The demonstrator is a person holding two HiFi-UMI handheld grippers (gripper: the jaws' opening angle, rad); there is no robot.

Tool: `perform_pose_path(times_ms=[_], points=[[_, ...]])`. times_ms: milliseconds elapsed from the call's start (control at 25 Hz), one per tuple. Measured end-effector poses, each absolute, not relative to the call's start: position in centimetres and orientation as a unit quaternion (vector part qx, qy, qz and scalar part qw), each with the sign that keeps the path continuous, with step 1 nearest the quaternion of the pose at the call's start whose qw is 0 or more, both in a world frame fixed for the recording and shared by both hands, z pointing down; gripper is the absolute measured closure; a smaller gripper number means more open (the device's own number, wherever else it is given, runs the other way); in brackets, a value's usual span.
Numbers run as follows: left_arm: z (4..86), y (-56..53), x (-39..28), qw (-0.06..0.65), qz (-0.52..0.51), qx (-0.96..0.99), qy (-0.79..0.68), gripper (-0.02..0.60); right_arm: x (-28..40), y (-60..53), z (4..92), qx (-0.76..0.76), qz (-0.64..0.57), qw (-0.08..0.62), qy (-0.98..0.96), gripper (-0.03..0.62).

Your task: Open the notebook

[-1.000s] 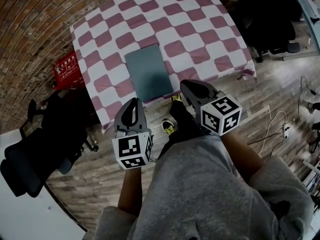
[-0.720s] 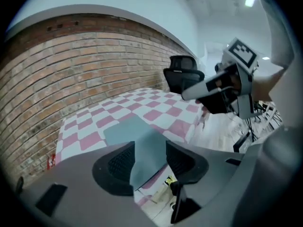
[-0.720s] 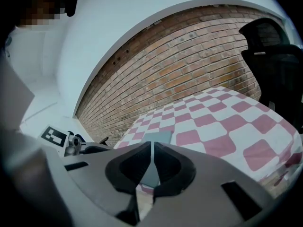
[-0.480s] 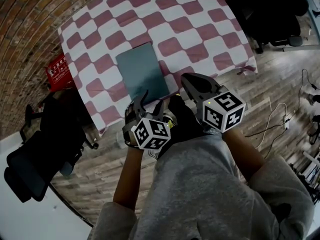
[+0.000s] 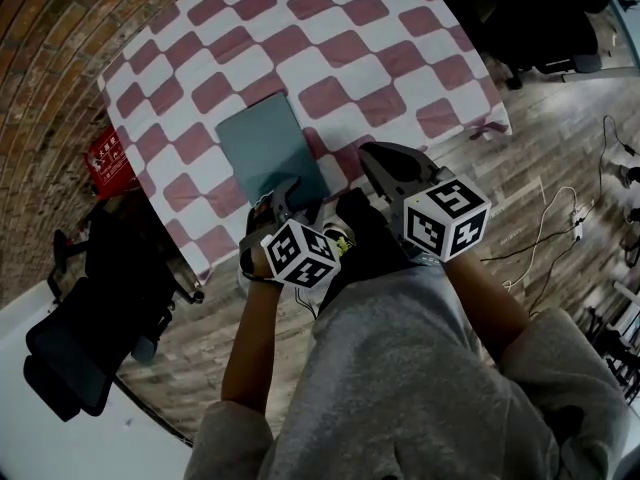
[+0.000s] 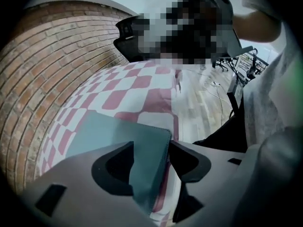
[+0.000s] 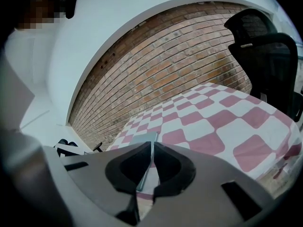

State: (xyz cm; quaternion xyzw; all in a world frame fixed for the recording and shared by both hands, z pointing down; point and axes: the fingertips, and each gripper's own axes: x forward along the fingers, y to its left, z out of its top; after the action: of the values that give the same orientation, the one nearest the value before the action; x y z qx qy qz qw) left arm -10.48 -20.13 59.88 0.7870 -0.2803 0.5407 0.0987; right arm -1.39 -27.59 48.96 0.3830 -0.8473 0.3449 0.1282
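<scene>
**Closed notebook on the checked bench, left gripper open over its near corner**

The notebook is a thin, flat rectangle with a smooth, matte grey-green cover and squared corners. It lies closed on the bench, which is draped in a soft cloth of pink and white checks. In the head view its long axis runs from 11 o'clock to 5 o'clock, with the near short edge close to the bench's front edge.

The left gripper points steeply down at the notebook's 5 o'clock end. Its jaws have just been opening, and the near corner shows between them, unpressed. The right gripper, at 3 o'clock of the notebook, has its jaws closed on nothing.
</scene>
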Motion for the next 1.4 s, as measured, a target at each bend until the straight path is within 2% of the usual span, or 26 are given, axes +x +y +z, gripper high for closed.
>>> perform_pose_path(times_ms=[80, 200, 320, 600, 800, 1040, 1400], points=[[59.8, -20.1, -10.4, 0.108, 0.543, 0.789, -0.267, 0.345, -1.3, -27.8, 48.9, 0.385, 0.346, 0.126, -0.846, 0.557], [59.8, -19.8, -10.2, 0.096, 0.553, 0.788, -0.253, 0.394, -1.1, -28.2, 48.7, 0.39, 0.345, 0.122, -0.845, 0.557], [59.9, -19.8, -10.1, 0.072, 0.563, 0.781, -0.26, 0.393, -1.1, -28.4, 48.7, 0.39, 0.346, 0.121, -0.845, 0.557], [60.0, -19.9, -10.1, 0.075, 0.57, 0.775, -0.264, 0.4, -1.7, -28.2, 48.8, 0.389, 0.346, 0.122, -0.845, 0.557], [59.6, -19.6, -9.9, 0.059, 0.557, 0.784, -0.267, 0.472, -1.8, -28.1, 48.6, 0.393, 0.338, 0.125, -0.846, 0.557], [57.7, -19.4, -10.1, 0.091, 0.499, 0.804, -0.31, 0.539, -1.1, -27.8, 47.6, 0.408, 0.325, 0.121, -0.844, 0.557], [53.3, -20.0, -12.0, 0.134, 0.371, 0.818, -0.418, 0.554, -1.1, -26.2, 46.1, 0.415, 0.309, 0.112, -0.848, 0.557]])
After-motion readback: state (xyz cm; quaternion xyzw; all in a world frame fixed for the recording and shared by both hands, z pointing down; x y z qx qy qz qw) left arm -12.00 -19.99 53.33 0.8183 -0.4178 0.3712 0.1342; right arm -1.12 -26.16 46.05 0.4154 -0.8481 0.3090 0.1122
